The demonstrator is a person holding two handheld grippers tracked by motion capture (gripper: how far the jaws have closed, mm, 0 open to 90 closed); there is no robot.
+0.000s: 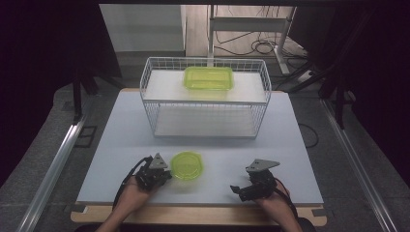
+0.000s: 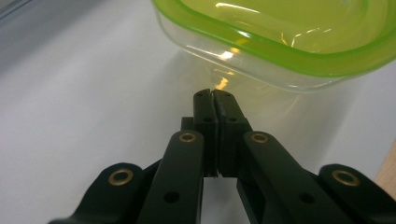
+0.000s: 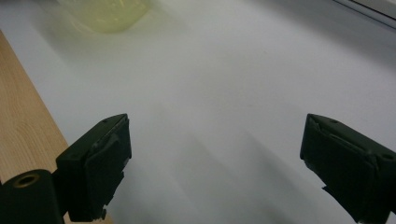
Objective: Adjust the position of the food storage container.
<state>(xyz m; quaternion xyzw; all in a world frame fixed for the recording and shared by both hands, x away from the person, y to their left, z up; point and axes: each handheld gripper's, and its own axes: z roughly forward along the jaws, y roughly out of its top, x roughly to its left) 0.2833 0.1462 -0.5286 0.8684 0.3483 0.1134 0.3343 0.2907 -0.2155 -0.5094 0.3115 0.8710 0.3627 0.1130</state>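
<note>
Dim room, lit table, blurred close-ups

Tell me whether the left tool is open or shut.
Shut: the left tool shows its jaws pressed together, empty, just short of the green container.

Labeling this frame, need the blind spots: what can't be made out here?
- Round green container: high view is too small to tell whether the left gripper touches it; in the left gripper view the top edge cuts it off.
- Rectangular green container on the wire rack: contents can't be told, too small and tinted.
- Right gripper: its view shows the round container as a blur at the top edge.
</note>
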